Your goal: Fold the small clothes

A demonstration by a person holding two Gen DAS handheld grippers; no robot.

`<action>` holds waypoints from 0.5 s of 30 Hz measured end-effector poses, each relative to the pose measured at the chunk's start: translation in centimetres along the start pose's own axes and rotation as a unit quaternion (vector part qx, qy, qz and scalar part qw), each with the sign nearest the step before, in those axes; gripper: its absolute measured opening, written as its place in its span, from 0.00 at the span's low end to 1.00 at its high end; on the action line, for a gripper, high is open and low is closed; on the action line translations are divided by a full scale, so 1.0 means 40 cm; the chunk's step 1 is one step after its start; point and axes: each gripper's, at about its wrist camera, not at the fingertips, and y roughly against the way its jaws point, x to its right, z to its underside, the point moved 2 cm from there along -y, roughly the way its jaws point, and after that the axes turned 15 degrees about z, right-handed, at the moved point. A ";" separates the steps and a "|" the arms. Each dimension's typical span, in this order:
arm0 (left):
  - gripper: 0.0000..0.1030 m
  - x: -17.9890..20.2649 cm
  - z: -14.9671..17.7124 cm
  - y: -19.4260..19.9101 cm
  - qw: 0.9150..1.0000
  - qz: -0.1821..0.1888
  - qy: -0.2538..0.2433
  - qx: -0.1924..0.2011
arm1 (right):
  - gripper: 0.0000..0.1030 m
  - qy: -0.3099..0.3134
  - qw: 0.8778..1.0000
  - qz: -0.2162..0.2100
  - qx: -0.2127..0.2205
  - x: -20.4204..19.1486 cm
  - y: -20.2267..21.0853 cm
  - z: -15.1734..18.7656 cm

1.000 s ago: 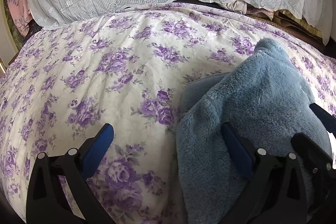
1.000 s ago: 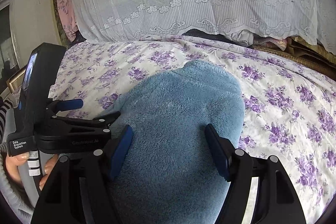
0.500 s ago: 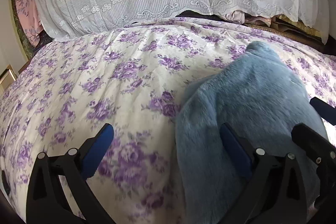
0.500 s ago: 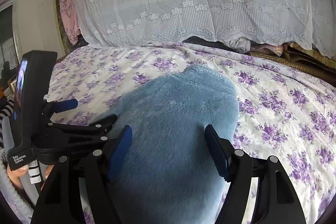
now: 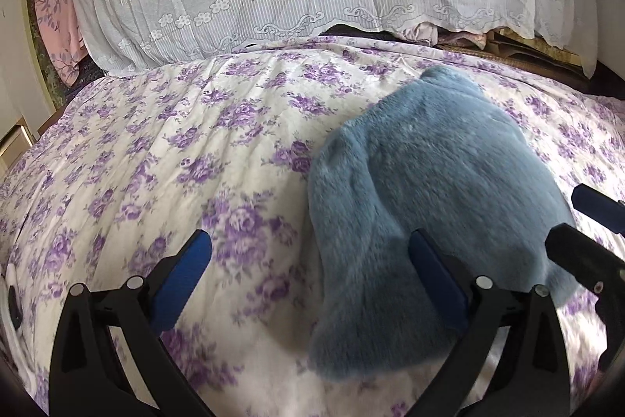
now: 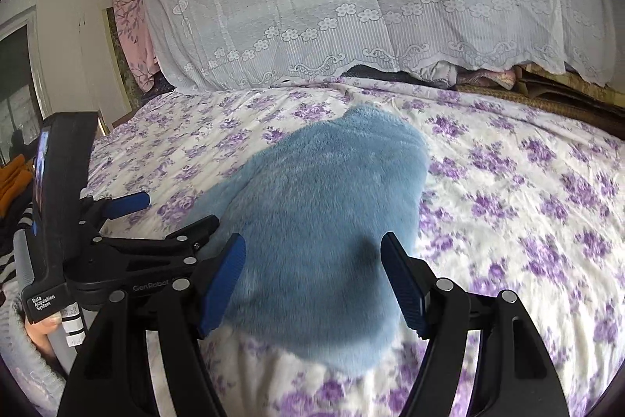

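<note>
Folded blue fleece (image 6: pixel 324 217) – floral bedspread (image 6: pixel 527 190), grippers wide

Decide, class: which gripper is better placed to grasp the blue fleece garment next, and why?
Probably the right gripper: its open fingers straddle the blue fleece garment. The left gripper is also open but sits mostly over the floral bedspread.

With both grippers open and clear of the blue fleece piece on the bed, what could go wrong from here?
1. The blue fleece garment looks thick and springy; its fold may bulge open now that neither gripper holds it.
2. The left gripper sits off its edge, so a re-grasp could pinch the floral bedsheet.
3. The right gripper may snag the pile.
</note>
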 end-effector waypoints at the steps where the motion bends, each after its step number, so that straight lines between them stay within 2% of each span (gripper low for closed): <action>1: 0.96 0.003 0.007 0.006 1.000 0.000 0.000 0.000 | 0.70 -0.001 1.000 -0.001 -0.005 0.005 -0.002 0.009; 2: 0.96 0.005 0.012 0.010 1.000 0.000 0.000 -0.002 | 0.70 -0.004 1.000 -0.002 -0.020 0.008 -0.012 0.027; 5: 0.96 0.008 0.023 0.005 1.000 0.003 -0.001 -0.012 | 0.81 -0.012 0.999 -0.003 -0.052 0.017 -0.049 0.063; 9: 0.96 0.006 0.032 -0.011 1.000 0.008 0.002 -0.019 | 0.82 -0.092 0.987 -0.074 -0.111 0.067 -0.106 0.090; 15: 0.96 -0.005 0.032 -0.017 1.000 0.018 0.010 -0.021 | 0.84 -0.099 0.985 -0.084 -0.116 0.067 -0.111 0.100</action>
